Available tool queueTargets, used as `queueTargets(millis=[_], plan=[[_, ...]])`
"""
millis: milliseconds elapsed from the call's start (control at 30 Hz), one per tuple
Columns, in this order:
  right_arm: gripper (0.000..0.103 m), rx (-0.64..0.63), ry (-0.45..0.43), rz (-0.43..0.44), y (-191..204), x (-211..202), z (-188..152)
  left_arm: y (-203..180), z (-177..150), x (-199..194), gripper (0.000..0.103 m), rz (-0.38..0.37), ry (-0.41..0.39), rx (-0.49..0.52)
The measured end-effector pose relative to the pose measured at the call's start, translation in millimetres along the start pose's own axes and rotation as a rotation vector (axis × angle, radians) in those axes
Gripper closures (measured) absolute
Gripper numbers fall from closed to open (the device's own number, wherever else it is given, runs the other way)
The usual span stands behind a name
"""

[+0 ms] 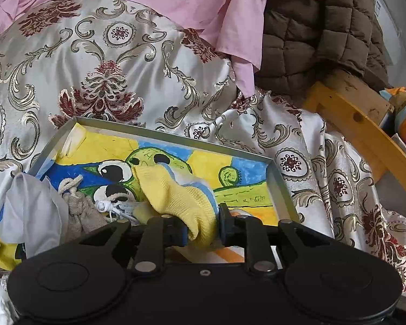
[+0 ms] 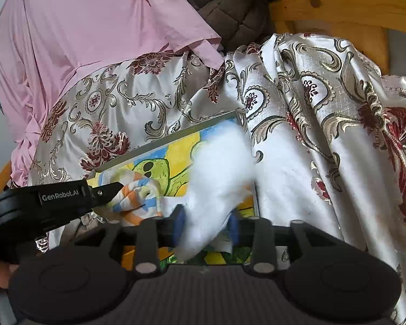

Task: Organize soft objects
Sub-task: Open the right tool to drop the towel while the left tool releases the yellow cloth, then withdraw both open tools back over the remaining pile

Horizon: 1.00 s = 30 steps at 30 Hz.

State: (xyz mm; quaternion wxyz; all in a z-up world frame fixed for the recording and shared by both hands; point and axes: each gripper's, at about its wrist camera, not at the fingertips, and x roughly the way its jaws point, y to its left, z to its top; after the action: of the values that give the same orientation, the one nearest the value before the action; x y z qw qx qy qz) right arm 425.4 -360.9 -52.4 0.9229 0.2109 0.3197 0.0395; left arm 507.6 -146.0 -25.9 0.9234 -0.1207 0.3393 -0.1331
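The left gripper [image 1: 203, 227] is hanging low over the near edge of a shallow metal tray [image 1: 280, 187] whose floor bears a painted cartoon in yellow, blue and green. A yellow sock [image 1: 176, 197] with a blue and white band is lying between its jaws; the right pad is touching the knit, but whether the left pad is pressing on it cannot be told. Beside the sock, at the tray's left end, a beige drawstring pouch [image 1: 79, 208], a grey cloth [image 1: 29, 211] and a white knotted cord [image 1: 108, 207] are lying bunched together. In the right wrist view the right gripper [image 2: 207, 226] is standing over the same tray [image 2: 159, 142] with a white cloth [image 2: 219, 184] draped between its blue pads; the jaws are standing apart and the pads are not visibly squeezing the fabric. Just left of it, the left gripper's finger is reaching into an orange, blue and white striped cloth [image 2: 138, 203]. The tray is resting on a brocade bedspread [image 1: 100, 67], with a pink sheet [image 1: 176, 0], a brown quilted jacket [image 1: 319, 35] and a wooden frame [image 1: 349, 119] behind.
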Motion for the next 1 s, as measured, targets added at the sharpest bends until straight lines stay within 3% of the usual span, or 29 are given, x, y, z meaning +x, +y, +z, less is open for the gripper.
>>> queueTargets(millis=[233,300,500,567,733,1000], plan=[[0.04,-0.015,-0.006,0.019,5.5,-3.9,-0.5,2.7,0.4,-15.7,0.049,0.008,-0.03,0.011],[0.032,-0.012,-0.019,0.028,6.2,-9.3,0.8,3.3,-0.1,-23.9,0.045,0.009,-0.04,0.012],[0.023,-0.003,-0.067,0.042,9.4,-34.0,5.0,5.6,-7.4,-61.9,0.031,0.013,-0.073,0.016],[0.019,0.007,-0.085,0.061,11.5,-44.9,5.7,7.4,-12.1,-79.4,0.022,0.008,-0.085,0.005],[0.01,0.03,-0.111,0.117,20.0,-74.0,3.1,9.6,-23.6,-127.5,0.015,0.004,-0.126,0.017],[0.001,-0.042,-0.179,0.108,49.9,-129.0,-9.8,19.2,-41.9,-211.7,0.005,0.041,-0.218,0.03]])
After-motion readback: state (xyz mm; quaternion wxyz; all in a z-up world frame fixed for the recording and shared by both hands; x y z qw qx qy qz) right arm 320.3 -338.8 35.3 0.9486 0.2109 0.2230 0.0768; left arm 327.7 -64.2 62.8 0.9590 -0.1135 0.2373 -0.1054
